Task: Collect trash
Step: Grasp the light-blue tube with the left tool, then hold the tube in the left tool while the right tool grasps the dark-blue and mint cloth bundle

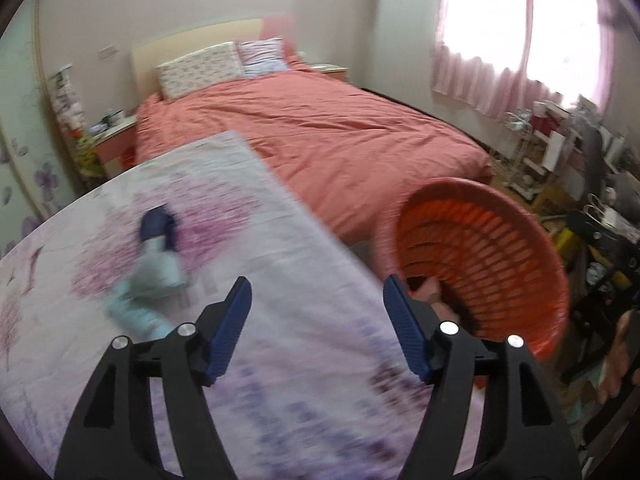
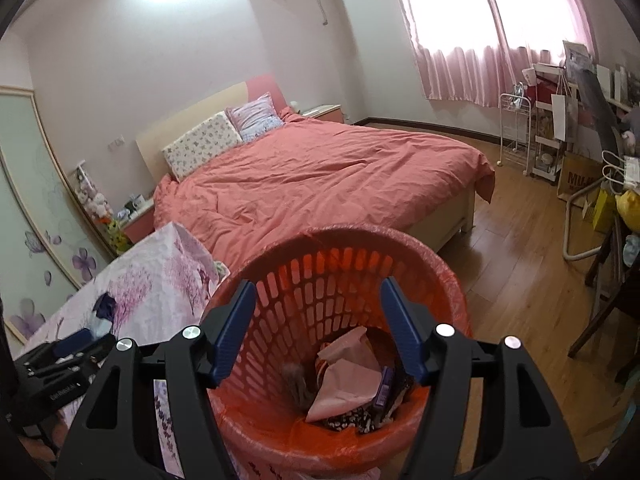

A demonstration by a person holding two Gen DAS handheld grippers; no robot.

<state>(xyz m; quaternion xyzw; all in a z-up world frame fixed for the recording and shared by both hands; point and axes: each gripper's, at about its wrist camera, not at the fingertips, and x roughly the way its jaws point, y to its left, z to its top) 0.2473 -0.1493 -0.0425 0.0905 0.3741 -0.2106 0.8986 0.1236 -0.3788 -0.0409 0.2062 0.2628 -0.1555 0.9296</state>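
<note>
- Left wrist view: my left gripper (image 1: 316,328) is hanging over the flowered worktop (image 1: 280,380) with its jaws standing apart and nothing between them; the picture is smearing with blur.
- On that worktop, ahead and to the left of my blue fingers (image 1: 232,328), a pale blue crumpled piece of trash (image 1: 154,276) is lying with a dark blue piece (image 1: 158,224) touching its far end; neither is touching my gripper.
- At the right of this view the orange basket (image 1: 520,240) is standing just beside the worktop's edge, lined with a thin red bag.
- Right wrist view: my right gripper (image 2: 318,328) is hovering over the basket's mouth, pointing down into it, jaws parted and gripping nothing.
- Inside the basket, a pink paper bag (image 2: 348,376) is lying among a purple packet (image 2: 385,390) and a dark patterned wrapper (image 2: 352,420).
- Beyond the basket a bed (image 2: 320,176) with a coral cover is filling the room's middle, with wooden floor (image 2: 520,240) to its right.
</note>
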